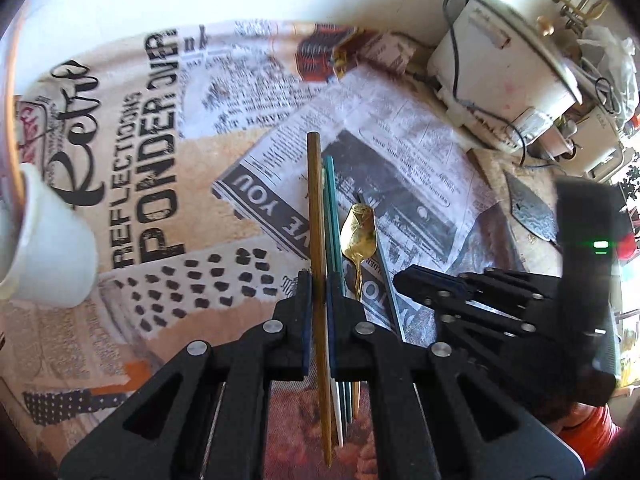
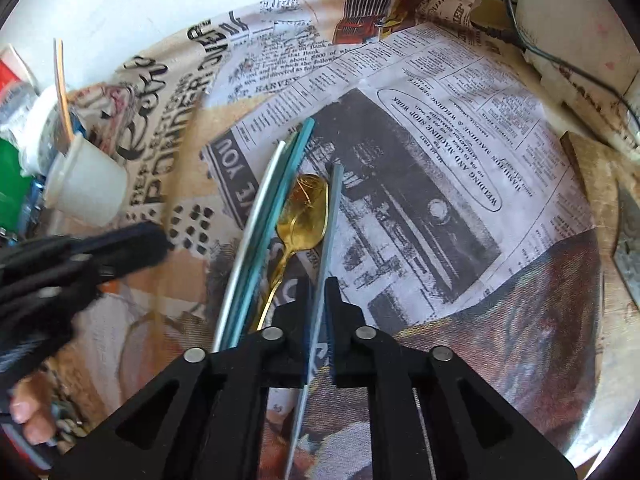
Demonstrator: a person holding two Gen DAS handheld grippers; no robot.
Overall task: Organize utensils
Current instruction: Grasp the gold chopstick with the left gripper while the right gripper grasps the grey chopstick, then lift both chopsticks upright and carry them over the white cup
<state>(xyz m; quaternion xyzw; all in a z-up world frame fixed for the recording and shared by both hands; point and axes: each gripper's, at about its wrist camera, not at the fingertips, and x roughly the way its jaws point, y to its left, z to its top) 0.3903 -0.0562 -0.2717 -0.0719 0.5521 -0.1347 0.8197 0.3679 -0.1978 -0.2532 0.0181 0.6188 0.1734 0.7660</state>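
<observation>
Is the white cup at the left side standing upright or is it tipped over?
Tipped. The white cup lies on its side on the newspaper-print cloth, its rim facing the left edge of the right wrist view.

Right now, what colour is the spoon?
Gold; the spoon shows best in the right wrist view.

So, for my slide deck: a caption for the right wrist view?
Right claw shut on a grey-blue stick, beside a gold spoon on newspaper-print cloth.
</observation>
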